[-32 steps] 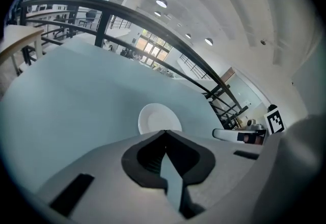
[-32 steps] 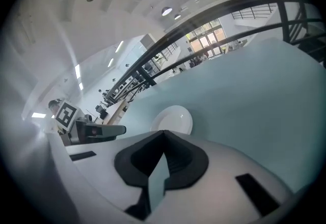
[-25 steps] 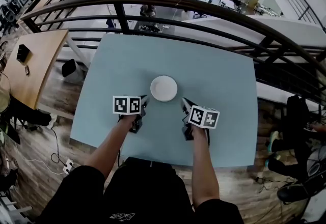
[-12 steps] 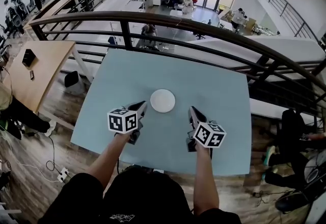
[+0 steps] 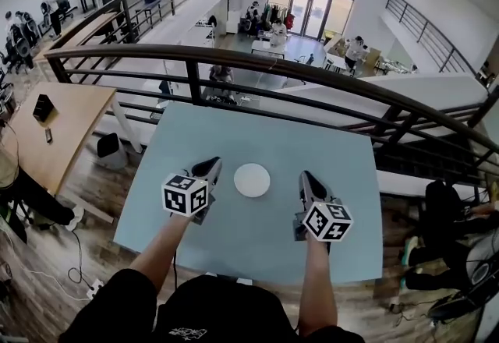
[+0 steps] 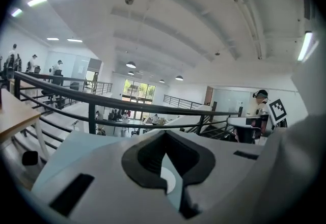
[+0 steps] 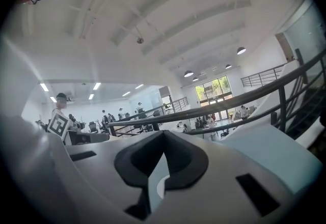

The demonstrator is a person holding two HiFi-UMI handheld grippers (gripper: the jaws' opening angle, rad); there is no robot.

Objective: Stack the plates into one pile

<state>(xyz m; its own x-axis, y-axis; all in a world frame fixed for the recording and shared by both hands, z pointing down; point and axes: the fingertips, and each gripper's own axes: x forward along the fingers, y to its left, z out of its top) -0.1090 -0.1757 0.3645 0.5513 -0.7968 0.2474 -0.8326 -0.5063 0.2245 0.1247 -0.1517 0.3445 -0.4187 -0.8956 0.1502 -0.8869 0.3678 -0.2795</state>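
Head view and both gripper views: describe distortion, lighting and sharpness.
Head view: strong fisheye, the railing bows into an arc; even light, the plates cast hardly any shadow on the table. Left gripper view: black vignette at the corners, close foreground soft. Right gripper view: same vignette, ceiling lamps bright.

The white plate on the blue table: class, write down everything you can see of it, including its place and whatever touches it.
The plate is round, plain white and smooth, with a faint rim; ceramic or plastic, perhaps. It lies flat on the pale blue table, roughly mid-table. Only the table touches it: the left gripper and the right gripper are on either side, both clear of it. Whether it is one plate or a pile cannot be told from above.
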